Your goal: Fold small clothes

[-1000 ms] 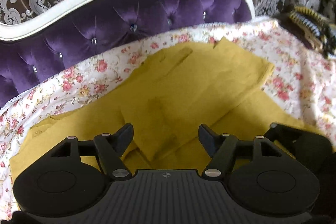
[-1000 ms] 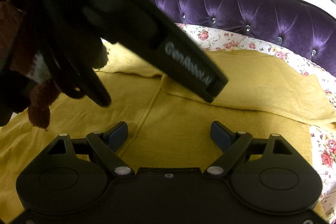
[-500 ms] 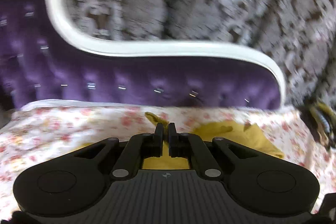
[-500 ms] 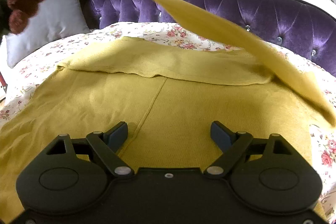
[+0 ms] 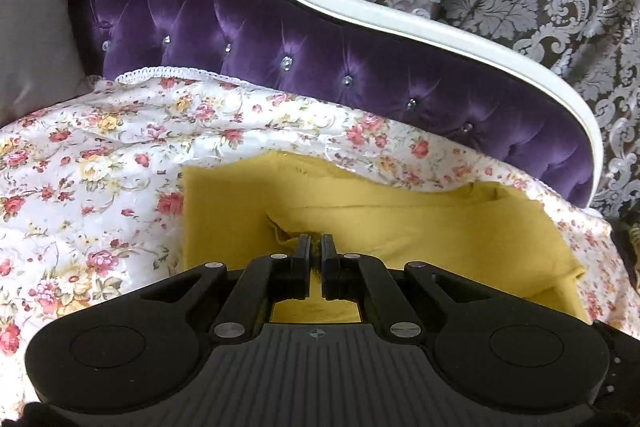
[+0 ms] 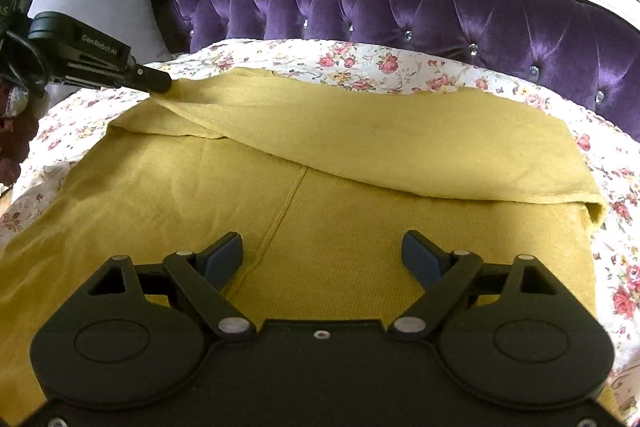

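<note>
With its jaws now pinched on a corner, the left gripper [image 5: 316, 247] has carried a flap of the mustard-yellow knitted garment [image 6: 360, 227] across to the far left of the floral bedsheet [image 5: 100, 187], completing one fold, while the right gripper [image 6: 322, 255] hovers wide open, empty.

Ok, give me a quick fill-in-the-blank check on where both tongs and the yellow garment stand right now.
1. The left tongs are ____ on a pinch of the yellow garment.
2. The right tongs are ____, fingers spread above the garment.
3. The garment lies on a ____-patterned sheet.
4. Behind the sheet stands a tufted backrest coloured ____.

Missing words: shut; open; floral; purple
</note>
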`<state>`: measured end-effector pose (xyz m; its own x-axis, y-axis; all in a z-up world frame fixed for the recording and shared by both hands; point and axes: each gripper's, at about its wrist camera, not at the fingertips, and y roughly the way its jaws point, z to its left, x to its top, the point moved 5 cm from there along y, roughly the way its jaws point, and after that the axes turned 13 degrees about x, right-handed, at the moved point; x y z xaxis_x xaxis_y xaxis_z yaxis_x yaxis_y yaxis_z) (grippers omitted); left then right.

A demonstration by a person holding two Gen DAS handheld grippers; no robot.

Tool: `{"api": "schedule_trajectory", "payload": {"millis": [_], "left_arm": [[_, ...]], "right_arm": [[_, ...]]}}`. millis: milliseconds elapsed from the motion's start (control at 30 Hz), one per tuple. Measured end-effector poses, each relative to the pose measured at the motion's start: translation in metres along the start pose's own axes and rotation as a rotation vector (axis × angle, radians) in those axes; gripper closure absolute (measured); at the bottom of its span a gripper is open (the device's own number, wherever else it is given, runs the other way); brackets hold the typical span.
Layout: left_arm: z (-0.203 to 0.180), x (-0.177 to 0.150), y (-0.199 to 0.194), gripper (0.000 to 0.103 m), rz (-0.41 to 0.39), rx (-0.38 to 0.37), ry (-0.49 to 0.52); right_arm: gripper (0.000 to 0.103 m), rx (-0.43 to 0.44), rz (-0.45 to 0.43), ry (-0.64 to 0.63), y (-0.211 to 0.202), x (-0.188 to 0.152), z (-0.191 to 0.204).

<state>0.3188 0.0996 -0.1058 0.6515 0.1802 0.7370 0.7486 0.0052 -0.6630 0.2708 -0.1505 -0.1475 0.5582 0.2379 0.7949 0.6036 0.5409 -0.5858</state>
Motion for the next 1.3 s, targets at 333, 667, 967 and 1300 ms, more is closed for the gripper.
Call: {"api": "schedule_trajectory", "payload": {"millis": [333,667,967,1300], "left_arm": [[-0.099,0.122,-0.076,0.099,-0.158,-0.323,0.024],[-0.219,0.190,-0.132,0.099,-0.255,-0.488,0.149],[-0.243,0.186,-0.137,0.099,-0.262,-0.510,0.199],[-0.183,0.177,-0.121,0.099,-0.250,-0.427,0.135]], "right_arm": [[0.015,0.068,-0.053,0.002,0.004,0.020,0.017],[0.015,0.088,-0.213,0.125,0.029,0.073,-0.005],[0.015,-0.090,-0.198,0.326,0.041,0.075,-0.096],[0.011,-0.158,-0.179,0.258,-0.014,0.047,-0.107]]}}
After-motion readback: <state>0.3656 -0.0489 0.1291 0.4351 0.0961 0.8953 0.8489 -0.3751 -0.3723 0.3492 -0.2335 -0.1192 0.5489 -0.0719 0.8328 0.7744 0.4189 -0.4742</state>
